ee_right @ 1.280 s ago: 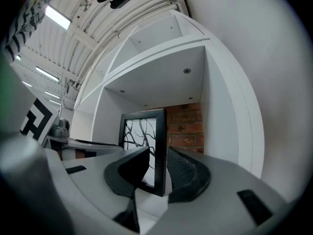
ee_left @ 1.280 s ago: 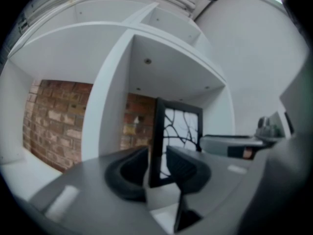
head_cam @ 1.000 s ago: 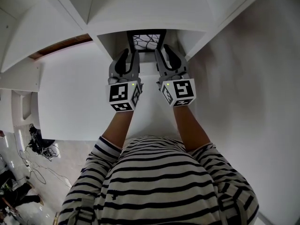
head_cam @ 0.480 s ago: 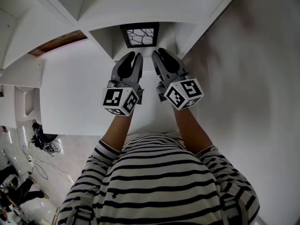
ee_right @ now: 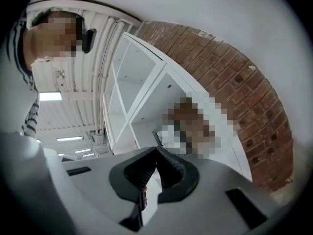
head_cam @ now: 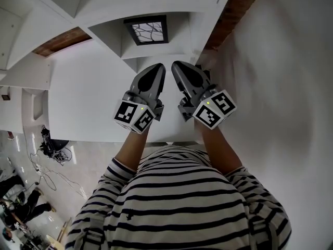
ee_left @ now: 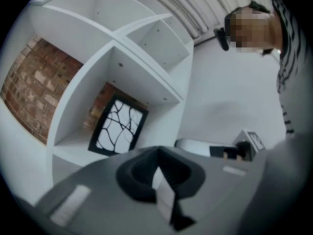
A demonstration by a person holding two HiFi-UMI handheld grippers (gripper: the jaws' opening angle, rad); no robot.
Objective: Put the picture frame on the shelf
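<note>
Frame standing in the shelf at 12 o'clock, left tool and right tool are hovering empty, jaws together; placing seems done, retreat next.

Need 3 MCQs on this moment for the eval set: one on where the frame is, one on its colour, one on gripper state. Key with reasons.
1. Where is the picture frame?
A. on the floor
B. standing in a compartment of the shelf
C. lying on top of the shelf

2. What colour is its border?
A. black
B. red
C. yellow

3. How are the left gripper and the right gripper?
A. both open
B. both shut on the frame
C. both shut, empty, clear of the frame

Key:
1 B: the left gripper view shows it standing on the compartment floor.
2 A: a black border surrounds a white picture with black lines.
3 C: each gripper view shows the jaw tips meeting with nothing between, and the head view shows a gap to the frame.
</note>
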